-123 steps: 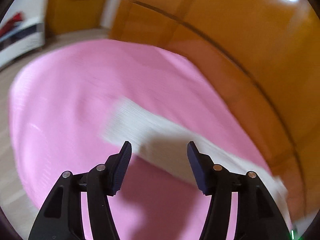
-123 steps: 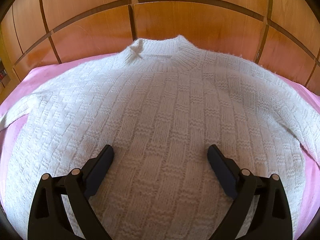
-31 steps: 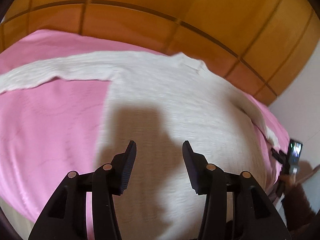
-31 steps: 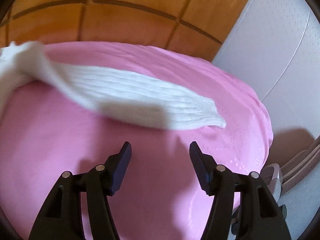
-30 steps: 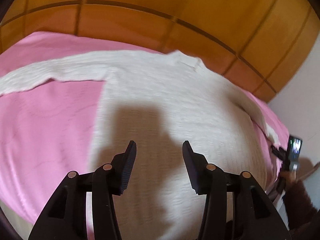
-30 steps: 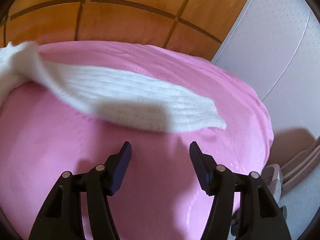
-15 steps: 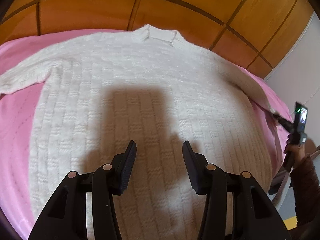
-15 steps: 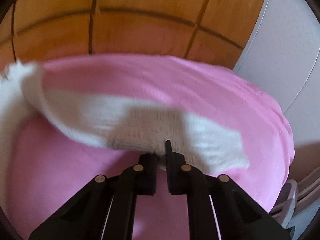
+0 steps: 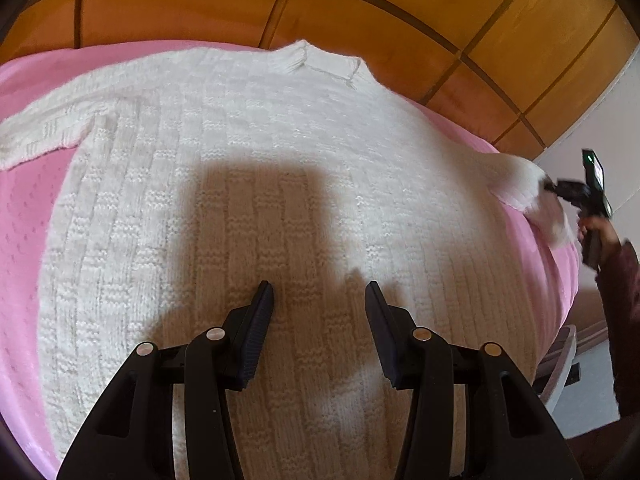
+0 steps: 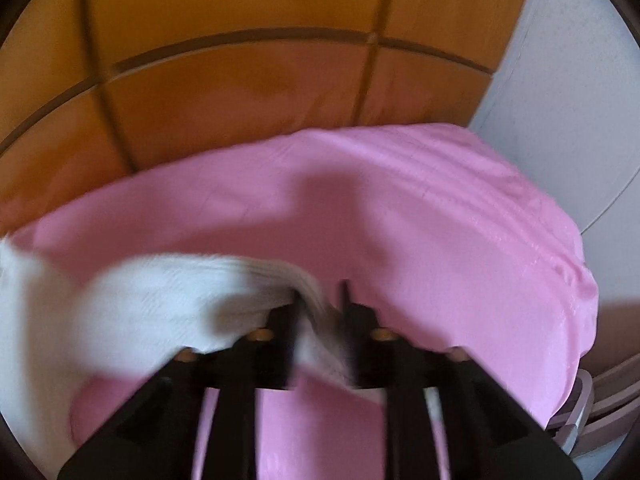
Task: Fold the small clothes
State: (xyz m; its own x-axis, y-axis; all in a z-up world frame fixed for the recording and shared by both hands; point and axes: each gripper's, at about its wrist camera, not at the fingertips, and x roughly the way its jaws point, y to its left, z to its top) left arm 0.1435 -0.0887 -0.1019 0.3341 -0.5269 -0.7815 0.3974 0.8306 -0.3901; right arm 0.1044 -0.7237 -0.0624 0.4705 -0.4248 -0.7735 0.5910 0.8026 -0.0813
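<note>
A white knitted sweater [image 9: 280,168] lies flat, front up, on the pink bed cover [image 9: 24,216], its collar toward the wooden headboard. My left gripper [image 9: 319,292] hovers open over the sweater's lower body with nothing between its fingers. The right sleeve [image 10: 160,296] is lifted off the pink cover [image 10: 440,220]; its cuff end runs between the jaws of my right gripper [image 10: 320,296], which are opening while the cloth still hangs from them. The right wrist view is blurred. From the left wrist view, the right gripper [image 9: 554,188] shows at the far right, at the raised cuff [image 9: 520,184].
The orange wooden headboard [image 9: 360,8] runs along the far side of the bed. A grey wall [image 10: 560,100] stands to the right. A person's hand and dark sleeve [image 9: 600,232] hold the right tool past the bed's edge. A pale slatted frame [image 10: 580,404] sits low right.
My right gripper dropped onto the flat sleeve, shut on it near the cuff, and has lifted it up off the cover. My left gripper swung right over the sweater body and stayed open.
</note>
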